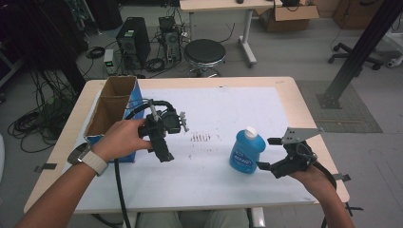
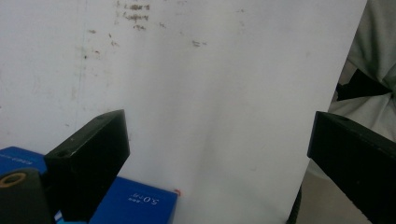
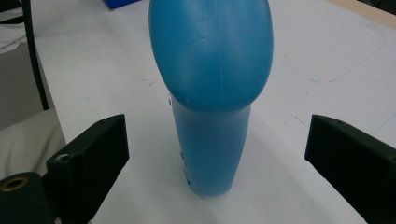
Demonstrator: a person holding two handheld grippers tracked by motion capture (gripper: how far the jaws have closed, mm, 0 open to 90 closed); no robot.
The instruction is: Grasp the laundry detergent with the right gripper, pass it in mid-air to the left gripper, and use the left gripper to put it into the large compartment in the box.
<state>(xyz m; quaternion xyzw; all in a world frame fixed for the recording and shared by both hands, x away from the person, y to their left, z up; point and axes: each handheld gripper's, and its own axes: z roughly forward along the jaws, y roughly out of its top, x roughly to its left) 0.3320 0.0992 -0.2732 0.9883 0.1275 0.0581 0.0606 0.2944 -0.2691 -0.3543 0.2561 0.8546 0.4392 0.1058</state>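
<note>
Right gripper (image 1: 267, 153) sits near the table's front right edge, jaws spread wide, nothing between them yet. It faces left toward the blue bottle (image 1: 246, 151), which stands just beyond the jaw tips, apart from both.

In the right gripper view the blue bottle (image 3: 211, 88) is centred in the gap between the jaws, clear space on each side, no contact.

Bottle orientation: upright on its base, long axis vertical, white cap (image 1: 250, 132) pointing up. Label (image 1: 243, 160) faces the person's side. The body is narrow at the base and bulges toward the top, as seen from the right gripper.

It stands on the white sheet (image 1: 223, 109), right of centre, just right of a patch of dark smudges (image 1: 200, 137).

Left gripper (image 1: 165, 151) is farther left, held over the sheet and pointing down and back toward the person. Jaws wide apart, empty; the left gripper view shows bare white sheet (image 2: 210, 93) between them.

Just beside the left hand (image 1: 122, 139), an open cardboard box with blue sides (image 1: 114, 107) sits along the table's left side. Its blue corner (image 2: 135, 205) shows by one jaw in the left gripper view.

Bottle and box are well apart.
</note>
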